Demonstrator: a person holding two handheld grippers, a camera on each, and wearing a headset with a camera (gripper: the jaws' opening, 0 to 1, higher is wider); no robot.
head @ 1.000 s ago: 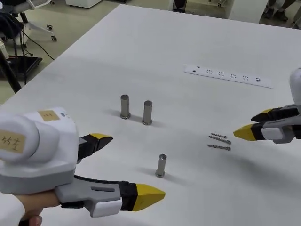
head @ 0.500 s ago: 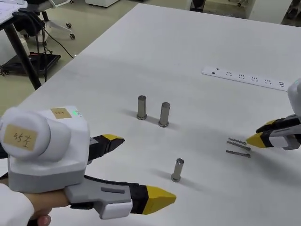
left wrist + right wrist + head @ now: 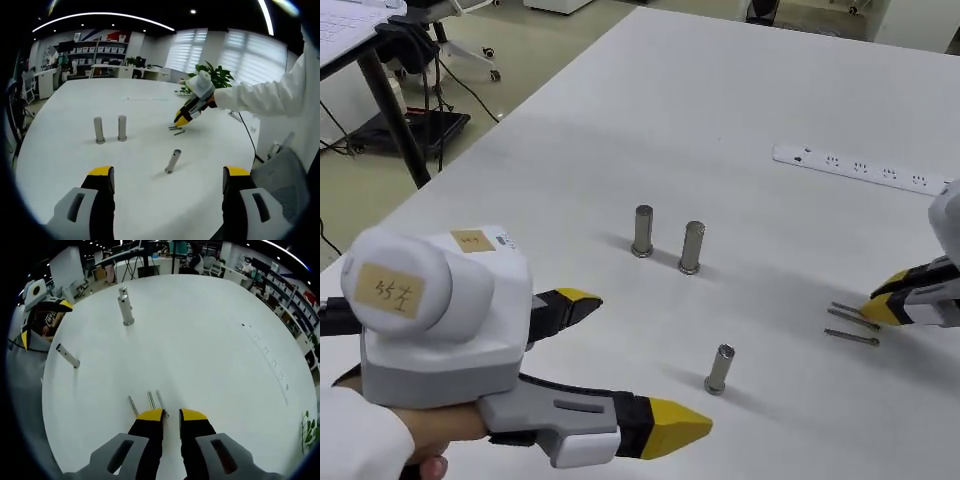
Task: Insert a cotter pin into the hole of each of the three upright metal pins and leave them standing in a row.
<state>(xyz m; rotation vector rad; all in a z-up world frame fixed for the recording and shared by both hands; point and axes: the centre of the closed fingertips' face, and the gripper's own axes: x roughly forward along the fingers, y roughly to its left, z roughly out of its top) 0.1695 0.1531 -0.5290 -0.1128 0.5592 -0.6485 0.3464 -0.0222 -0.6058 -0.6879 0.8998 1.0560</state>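
Above white office table (image 3: 620,120): left gripper (image 3: 640,363) fingers spread, right gripper (image 3: 172,415) fingers barely parted.

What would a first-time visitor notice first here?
The bulky white-and-grey left tongs with yellow tips stand out low in the head view, jaws spread wide. Beyond them three short metal pins stand on the white table, two side by side and one alone nearer the person. At the right edge, the right tongs point at three thin cotter pins lying flat.
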